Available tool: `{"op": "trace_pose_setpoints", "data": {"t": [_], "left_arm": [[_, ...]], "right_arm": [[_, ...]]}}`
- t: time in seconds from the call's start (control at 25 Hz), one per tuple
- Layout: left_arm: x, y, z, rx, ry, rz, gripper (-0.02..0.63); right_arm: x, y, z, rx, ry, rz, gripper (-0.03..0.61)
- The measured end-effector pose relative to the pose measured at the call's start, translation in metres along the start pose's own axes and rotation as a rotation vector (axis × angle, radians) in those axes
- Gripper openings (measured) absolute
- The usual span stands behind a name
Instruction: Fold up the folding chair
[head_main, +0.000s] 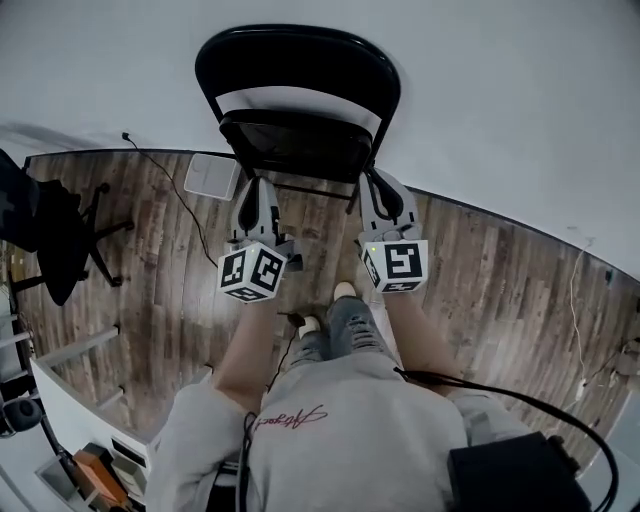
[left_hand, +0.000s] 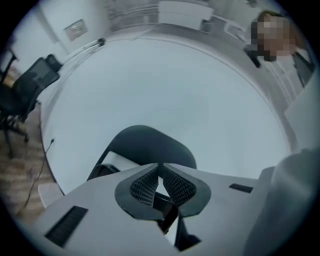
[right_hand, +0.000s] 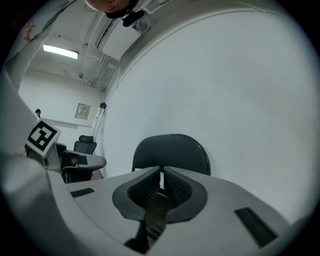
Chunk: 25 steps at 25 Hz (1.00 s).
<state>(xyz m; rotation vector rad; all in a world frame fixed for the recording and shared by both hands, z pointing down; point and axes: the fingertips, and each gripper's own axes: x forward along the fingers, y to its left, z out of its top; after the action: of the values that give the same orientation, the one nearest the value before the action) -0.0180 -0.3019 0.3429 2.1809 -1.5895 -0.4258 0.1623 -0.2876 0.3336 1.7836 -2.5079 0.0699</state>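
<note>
A black folding chair (head_main: 298, 62) stands against the white wall, its seat (head_main: 297, 145) below the curved backrest. My left gripper (head_main: 258, 192) reaches toward the seat's front left corner, and my right gripper (head_main: 385, 190) toward its front right corner; both stay short of the seat. In the left gripper view the pads (left_hand: 145, 186) lie together with nothing between them, and the backrest (left_hand: 150, 145) rises behind. My right gripper (right_hand: 161, 176) is also shut and empty, pointing level at the backrest (right_hand: 172, 150).
A black office chair (head_main: 55, 240) stands on the wooden floor at the left. A white box (head_main: 212, 176) and a thin cable (head_main: 165, 178) lie near the wall. The person's shoes (head_main: 330, 305) are just behind the grippers. A desk (right_hand: 82, 161) shows at the far left.
</note>
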Motion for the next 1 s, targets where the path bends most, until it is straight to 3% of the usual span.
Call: {"op": "trace_pose_setpoints", "data": {"t": [0.12, 0.36, 0.76, 1.0], "left_arm": [[-0.029, -0.051, 0.014, 0.156, -0.014, -0.137, 0.038], [-0.087, -0.089, 0.034, 0.358, -0.037, -0.259, 0.034], [-0.153, -0.087, 0.041, 0.415, -0.022, -0.293, 0.034], [-0.170, -0.088, 0.041, 0.388, -0.020, -0.317, 0.034]], "right_arm": [[-0.027, 0.031, 0.024, 0.005, -0.036, 0.015, 0.035], [-0.081, 0.081, 0.049, 0.030, -0.083, 0.015, 0.035], [-0.131, 0.125, 0.064, 0.000, -0.113, 0.009, 0.035], [-0.144, 0.140, 0.066, -0.022, -0.118, 0.013, 0.035]]}}
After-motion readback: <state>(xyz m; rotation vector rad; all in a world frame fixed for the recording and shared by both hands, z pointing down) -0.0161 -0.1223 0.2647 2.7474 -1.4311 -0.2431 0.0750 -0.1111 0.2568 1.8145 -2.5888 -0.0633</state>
